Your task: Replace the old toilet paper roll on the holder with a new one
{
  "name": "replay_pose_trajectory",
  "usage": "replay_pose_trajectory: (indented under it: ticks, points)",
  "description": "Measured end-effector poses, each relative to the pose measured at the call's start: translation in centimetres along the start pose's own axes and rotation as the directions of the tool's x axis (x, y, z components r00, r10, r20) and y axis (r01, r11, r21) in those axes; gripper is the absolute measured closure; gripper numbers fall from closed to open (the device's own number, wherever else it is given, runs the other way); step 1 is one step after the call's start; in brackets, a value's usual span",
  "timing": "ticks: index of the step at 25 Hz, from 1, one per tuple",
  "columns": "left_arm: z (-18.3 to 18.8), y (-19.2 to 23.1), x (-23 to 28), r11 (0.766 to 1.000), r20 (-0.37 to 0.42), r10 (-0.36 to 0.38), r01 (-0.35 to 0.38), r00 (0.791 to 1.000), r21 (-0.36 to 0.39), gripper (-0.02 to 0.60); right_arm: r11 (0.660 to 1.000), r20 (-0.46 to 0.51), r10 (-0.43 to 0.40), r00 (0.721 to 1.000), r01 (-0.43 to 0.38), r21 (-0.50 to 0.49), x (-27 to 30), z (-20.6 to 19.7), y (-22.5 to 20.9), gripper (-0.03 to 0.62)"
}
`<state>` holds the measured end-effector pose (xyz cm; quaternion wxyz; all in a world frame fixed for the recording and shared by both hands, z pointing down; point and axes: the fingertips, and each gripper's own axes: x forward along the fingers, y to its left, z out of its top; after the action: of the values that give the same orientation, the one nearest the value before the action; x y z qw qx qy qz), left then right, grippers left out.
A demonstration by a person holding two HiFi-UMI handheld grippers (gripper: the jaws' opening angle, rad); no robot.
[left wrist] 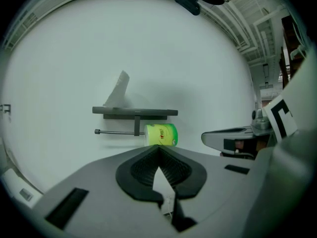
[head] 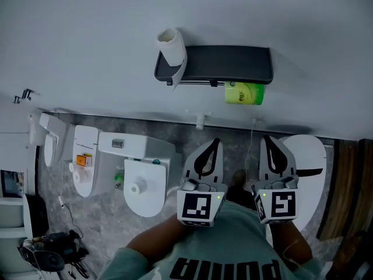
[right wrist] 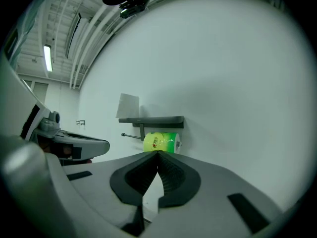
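Observation:
A black shelf-type holder (head: 233, 63) is fixed to the white wall. A green-wrapped roll (head: 245, 93) hangs on its bar at the right end. A white, nearly used roll (head: 171, 46) stands on the shelf's left end with a sheet hanging down. My left gripper (head: 213, 144) and right gripper (head: 269, 142) are side by side well below the holder, pointing at the wall, both shut and empty. In the left gripper view the green roll (left wrist: 161, 134) sits just above my shut left gripper (left wrist: 158, 147). The right gripper view shows the green roll (right wrist: 161, 142) over my shut right gripper (right wrist: 157, 152).
White toilets (head: 140, 182) stand on the grey stone floor at the lower left, one with an orange label (head: 84, 159). A white rounded lid (head: 312, 156) is at the right, beside a dark wooden panel (head: 349, 185). Cables and gear (head: 52, 252) lie at the bottom left.

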<state>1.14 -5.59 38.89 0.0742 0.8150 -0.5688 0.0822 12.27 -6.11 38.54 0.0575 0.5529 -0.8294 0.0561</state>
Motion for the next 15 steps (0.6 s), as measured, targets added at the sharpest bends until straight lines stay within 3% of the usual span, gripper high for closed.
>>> replay_pose_trajectory:
  ticks: [3,7,15]
  points:
    - [-0.2,0.5,-1.7,0.999,-0.033,-0.01,0.011,0.999,0.031,0.574,1.0,0.016,-0.025,1.0,0.025,0.006,-1.3,0.6,0.8,0.585]
    - [0.0,1.4,-4.8,0.999,0.012,-0.037,0.037,0.999,0.013,0.574,0.997,0.032,-0.076,0.997,0.075,0.009,-3.2,1.0,2.7,0.585]
    - [-1.8,4.0,-14.2,0.993,0.038,-0.116,0.116,0.993,0.005,0.574,0.985,0.008,-0.172,0.985,0.171,0.029,-9.4,-0.6,10.7,0.586]
